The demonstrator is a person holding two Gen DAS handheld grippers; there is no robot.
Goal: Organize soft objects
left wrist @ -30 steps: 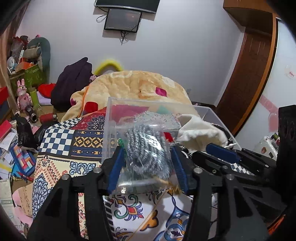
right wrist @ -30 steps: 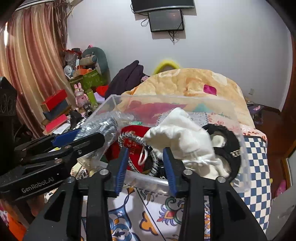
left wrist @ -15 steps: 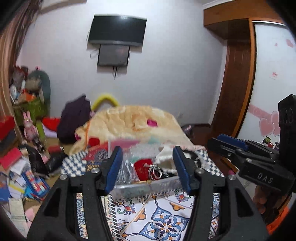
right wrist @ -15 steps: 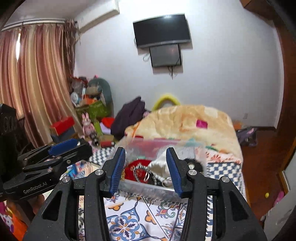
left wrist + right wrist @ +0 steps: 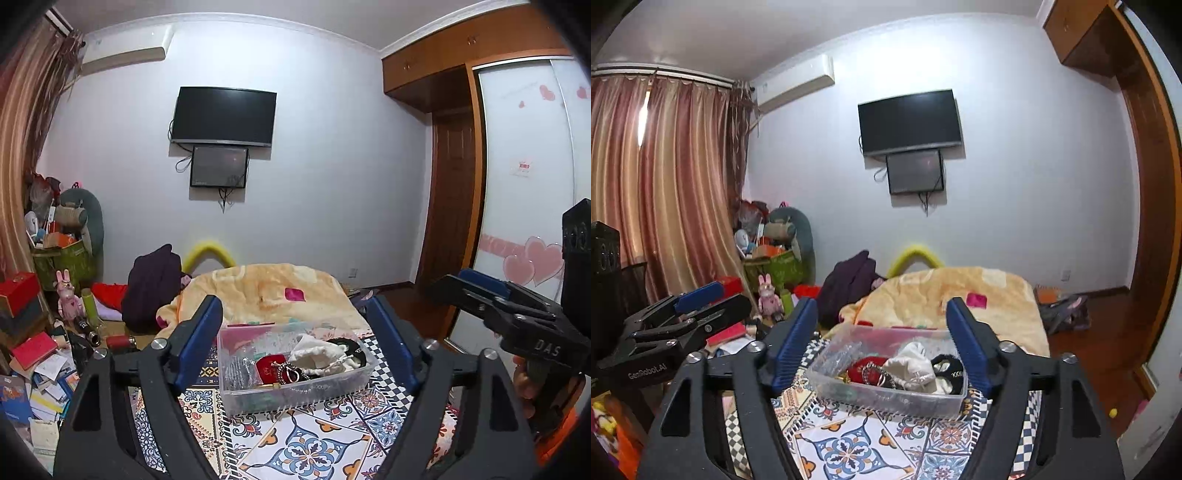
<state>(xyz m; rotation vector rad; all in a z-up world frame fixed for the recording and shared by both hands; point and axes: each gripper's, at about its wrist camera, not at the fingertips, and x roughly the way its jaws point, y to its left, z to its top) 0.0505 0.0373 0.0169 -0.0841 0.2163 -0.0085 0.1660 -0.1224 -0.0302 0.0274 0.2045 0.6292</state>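
Observation:
A clear plastic box (image 5: pixel 295 391) stands on the patterned bedspread (image 5: pixel 306 443). It holds a white cloth pouch (image 5: pixel 317 353), a red pouch (image 5: pixel 271 367), a black soft item (image 5: pixel 351 349) and a clear bag with a silver thing (image 5: pixel 238 369). The box (image 5: pixel 890 398) also shows in the right wrist view. My left gripper (image 5: pixel 295 343) is open and empty, well back from and above the box. My right gripper (image 5: pixel 882 343) is open and empty too, also held back.
A beige blanket (image 5: pixel 273 295) lies heaped behind the box. A dark garment (image 5: pixel 151 288) and yellow ring (image 5: pixel 208 251) lie further back. Clutter of boxes, books and toys (image 5: pixel 40 332) fills the floor at the left. A wardrobe (image 5: pixel 528 221) stands at the right.
Both grippers have pulled back and up from the box. The left let go of the bagged silver item, which now lies in the box. Both jaws have opened wider.

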